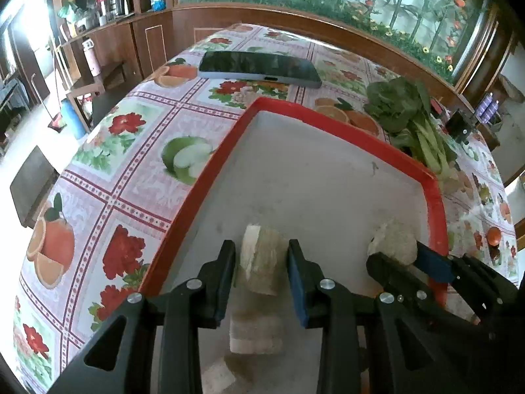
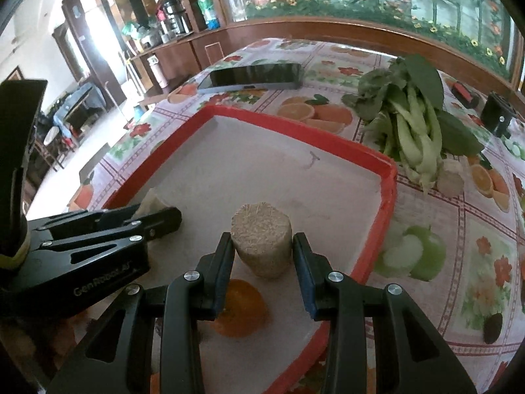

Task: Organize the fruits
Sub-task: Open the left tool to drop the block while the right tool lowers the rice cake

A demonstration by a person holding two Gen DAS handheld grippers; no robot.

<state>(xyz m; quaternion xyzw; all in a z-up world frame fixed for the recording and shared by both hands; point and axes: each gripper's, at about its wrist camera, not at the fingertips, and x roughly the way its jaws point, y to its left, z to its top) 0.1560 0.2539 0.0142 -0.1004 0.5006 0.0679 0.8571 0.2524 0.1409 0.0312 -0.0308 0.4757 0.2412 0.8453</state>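
A red-rimmed tray (image 1: 210,177) (image 2: 384,197) with a white floor lies on the flowered tablecloth. My left gripper (image 1: 262,272) is shut on a pale, fibrous cylindrical fruit chunk (image 1: 261,259) just above the tray floor. In the right wrist view the left gripper (image 2: 157,211) shows at the left, and its chunk (image 2: 152,201) peeks out behind its fingers. My right gripper (image 2: 262,256) is shut on a second beige chunk (image 2: 261,239), which stands upright. It also shows in the left wrist view (image 1: 400,256) by the tray's right rim, with its chunk (image 1: 392,239). An orange (image 2: 244,308) lies in the tray under the right gripper.
Two more pale chunks (image 1: 256,331) (image 1: 218,376) lie in the tray under my left gripper. A phone (image 1: 259,69) (image 2: 252,75) lies beyond the tray. Bok choy (image 1: 407,115) (image 2: 410,121) lies at the right, a black box (image 2: 497,113) behind it. The table drops off at the left.
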